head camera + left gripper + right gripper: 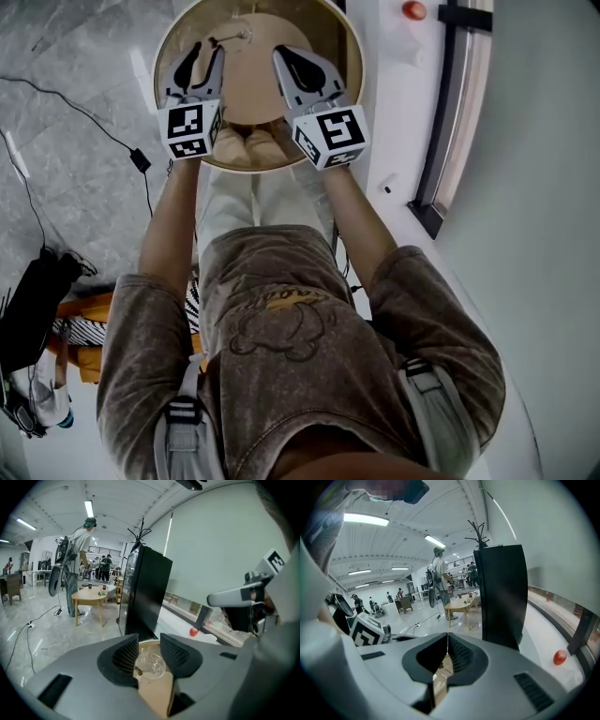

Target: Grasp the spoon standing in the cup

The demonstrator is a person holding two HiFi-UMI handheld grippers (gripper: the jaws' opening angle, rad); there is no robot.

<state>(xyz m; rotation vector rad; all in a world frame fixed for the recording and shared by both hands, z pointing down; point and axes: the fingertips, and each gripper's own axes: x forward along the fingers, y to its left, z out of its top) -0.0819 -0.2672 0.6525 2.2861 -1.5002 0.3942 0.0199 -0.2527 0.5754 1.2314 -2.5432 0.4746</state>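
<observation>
A clear cup (243, 36) stands on the far part of a round tan table (328, 37), with a spoon (225, 39) leaning out of it to the left. My left gripper (208, 49) hovers just in front of the cup, open and holding nothing. In the left gripper view the cup (152, 665) and the spoon's dark tip (139, 671) show past the spread jaws of the left gripper (149, 644), a little beyond the pads. My right gripper (281, 54) hangs over the table to the right of the cup. In its own view the right gripper (447, 649) has tips that meet, with nothing between them.
A tall black panel (145, 592) stands just behind the table. A red ball (413, 10) lies on the white ledge to the right, beside a dark window frame (441, 141). Cables (141, 159) trail over the grey floor on the left. A person (77, 559) stands by a wooden table (91, 597) far off.
</observation>
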